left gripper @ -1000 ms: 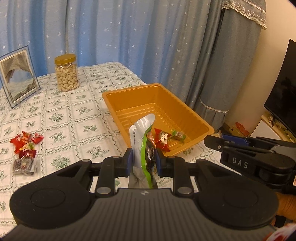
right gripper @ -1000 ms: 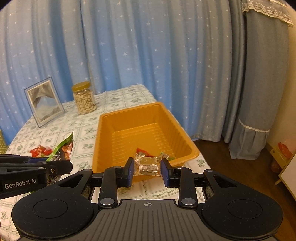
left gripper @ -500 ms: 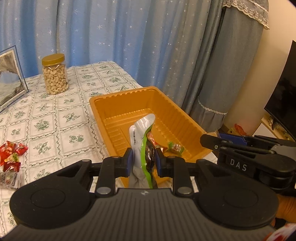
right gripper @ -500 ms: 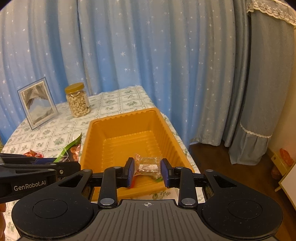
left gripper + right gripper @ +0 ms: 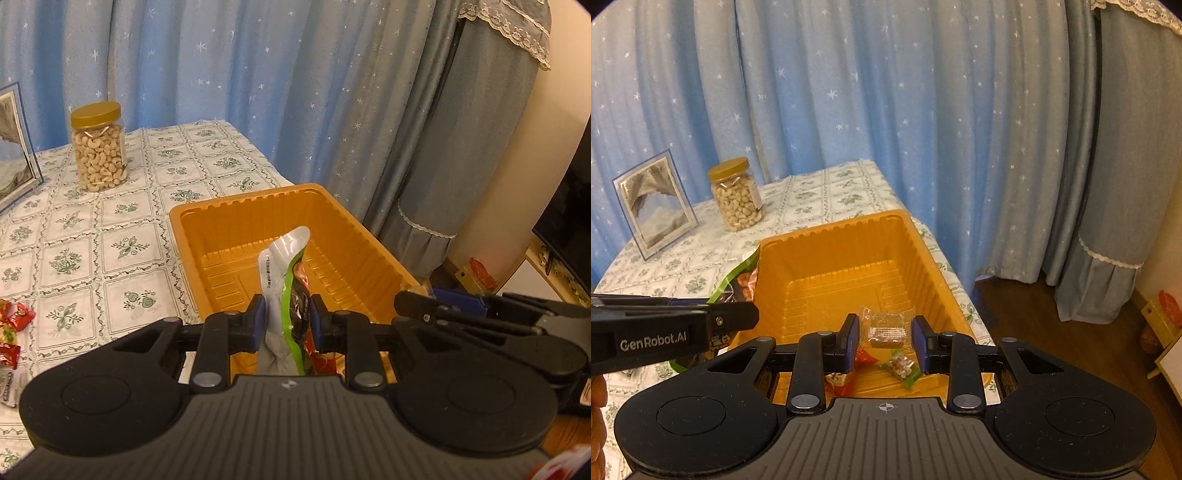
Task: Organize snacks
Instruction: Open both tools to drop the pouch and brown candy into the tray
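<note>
- Left gripper (image 5: 287, 319): blue-padded fingers (image 5: 257, 320) closed tight on a silver-and-green foil snack pouch (image 5: 283, 273), held upright on edge at lower centre of the left wrist view. The pouch top stands in front of the tray interior.
- Right gripper (image 5: 885, 339): blue-padded fingers (image 5: 922, 341) closed on a small clear-wrapped brown snack bar (image 5: 886, 326), held flat at lower centre of the right wrist view, over the near end of the tray.
- Orange ribbed plastic tray (image 5: 849, 240): centre of both views, on the bench. Its near end holds a red-wrapped candy (image 5: 864, 357) and a green-edged clear candy wrapper (image 5: 903, 367); the rest of its floor is bare.
- Loose red-wrapped candies (image 5: 14, 325): left edge of the left wrist view, on the bench, well apart from the tray.
- Clear cashew jar with gold lid (image 5: 98, 147), silver-framed picture (image 5: 653, 206): upper left, on the green-and-white floral tablecloth (image 5: 110, 221); not part of the sorting.
- Step in hand, judged: carrying two snacks to the tray, one per gripper; neither released.
- Next move, judged: bring each item over bare tray floor, lower it inside the rim, then open the fingers. The tall pouch likely needs tipping flat so it does not lean on the wall.
</note>
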Motion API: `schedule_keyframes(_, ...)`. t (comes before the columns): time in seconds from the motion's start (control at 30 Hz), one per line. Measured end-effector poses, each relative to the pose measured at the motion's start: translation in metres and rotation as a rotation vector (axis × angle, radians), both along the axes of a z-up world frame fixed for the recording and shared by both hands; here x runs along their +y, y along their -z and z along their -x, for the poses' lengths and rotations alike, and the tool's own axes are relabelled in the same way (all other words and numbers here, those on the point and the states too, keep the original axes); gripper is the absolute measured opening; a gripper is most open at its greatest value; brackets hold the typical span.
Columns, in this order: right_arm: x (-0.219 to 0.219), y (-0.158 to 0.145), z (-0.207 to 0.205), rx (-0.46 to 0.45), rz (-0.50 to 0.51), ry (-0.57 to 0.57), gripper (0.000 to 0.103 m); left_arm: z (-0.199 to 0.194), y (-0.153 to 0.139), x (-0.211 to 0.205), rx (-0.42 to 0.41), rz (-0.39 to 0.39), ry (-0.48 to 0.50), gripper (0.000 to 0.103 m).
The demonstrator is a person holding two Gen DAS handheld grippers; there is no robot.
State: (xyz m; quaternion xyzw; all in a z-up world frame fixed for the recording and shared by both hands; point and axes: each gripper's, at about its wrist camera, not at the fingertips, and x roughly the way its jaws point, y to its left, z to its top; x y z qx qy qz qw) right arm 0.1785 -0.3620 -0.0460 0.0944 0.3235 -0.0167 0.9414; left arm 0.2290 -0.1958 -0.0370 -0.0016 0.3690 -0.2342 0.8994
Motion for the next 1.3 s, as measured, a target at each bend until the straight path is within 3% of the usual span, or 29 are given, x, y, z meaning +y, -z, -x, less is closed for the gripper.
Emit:
schedule_keyframes(0.2,-0.004,0.005,-0.006,0.008,-0.008,0.007,0.031,-0.009,0.010,-0.003,0.017,0.011,-0.011,0.023)
schedule_keyframes(0.27,-0.004,0.006,-0.007,0.011,-0.009,0.006,0.031,-0.012,0.013,-0.003,0.023,0.022,-0.018,0.035)
schedule_keyframes(0.6,-0.007,0.009,-0.007,0.009,-0.019,0.017,0.031,0.002,0.013,0.018,0.014,0.035,-0.056,0.036)
schedule_keyframes(1.03,-0.001,0.006,-0.011,-0.008,-0.054,-0.004,0.032,0.026,0.010,0.048,0.005,0.055,-0.118,0.047)
schedule_keyframes(1.1,-0.004,0.007,-0.013,-0.017,-0.103,-0.021,0.045,0.027,0.010,0.050,0.004,0.052,-0.122,0.052)
schedule_keyframes(1.13,-0.006,0.007,-0.014,-0.021,-0.127,-0.021,0.063,0.028,0.010,0.052,0.004,0.052,-0.124,0.054)
schedule_keyframes(1.17,-0.008,0.006,-0.012,-0.031,-0.139,-0.013,0.072,0.029,0.009,0.054,0.002,0.051,-0.127,0.057)
schedule_keyframes(1.3,-0.016,0.003,-0.003,-0.040,-0.143,0.022,0.072,0.039,0.007,0.063,-0.023,0.028,-0.142,0.061)
